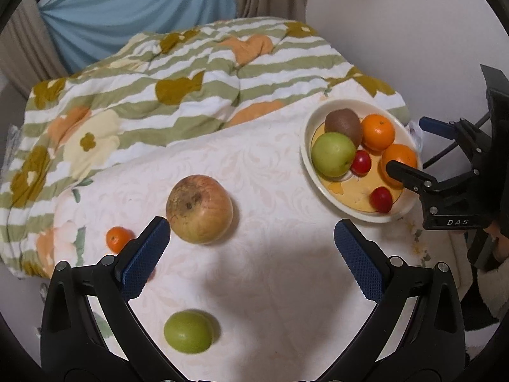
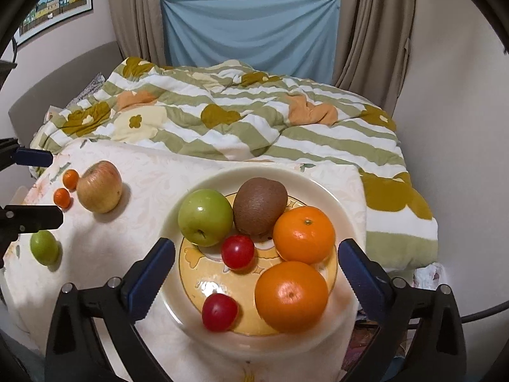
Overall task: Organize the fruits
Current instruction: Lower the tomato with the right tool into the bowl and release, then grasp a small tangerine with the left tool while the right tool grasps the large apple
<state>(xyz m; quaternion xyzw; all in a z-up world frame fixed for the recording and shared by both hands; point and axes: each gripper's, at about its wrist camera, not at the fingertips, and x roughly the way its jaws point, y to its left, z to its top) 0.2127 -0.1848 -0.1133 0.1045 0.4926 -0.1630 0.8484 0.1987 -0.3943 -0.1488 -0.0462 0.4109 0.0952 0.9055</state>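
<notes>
- We are holding the right gripper (image 2: 256, 265) over the near part of the plate (image 2: 342, 197), jaws spread wide with nothing between the pads; it is hanging above a large orange (image 2: 291, 296) and a red cherry tomato (image 2: 220, 312), so we judge a fruit has just been set down here.
- We are keeping the left gripper (image 1: 251, 259) over the pale tablecloth (image 1: 270, 302), jaws apart and clamped on nothing, aiming between the loose fruits, likely lining up the next pick.
- The plate is sitting at the right of the cloth, collecting the sorted fruit: a green apple (image 2: 205, 217), a kiwi (image 2: 259, 205), a second orange (image 2: 303, 234), a second red tomato (image 2: 238, 251), plus the two named above. All are lying inside the rim, several touching.
- Still waiting loose on the cloth, left of the plate and well apart from it: a large reddish-yellow apple (image 1: 199, 208), a small green fruit (image 1: 188, 331) nearer us, and two small tangerines (image 2: 66, 187) at the far left.
- The striped floral quilt (image 1: 143, 95) is bunching up behind the cloth, holding no fruit.
- We judge the job a little over half done.
</notes>
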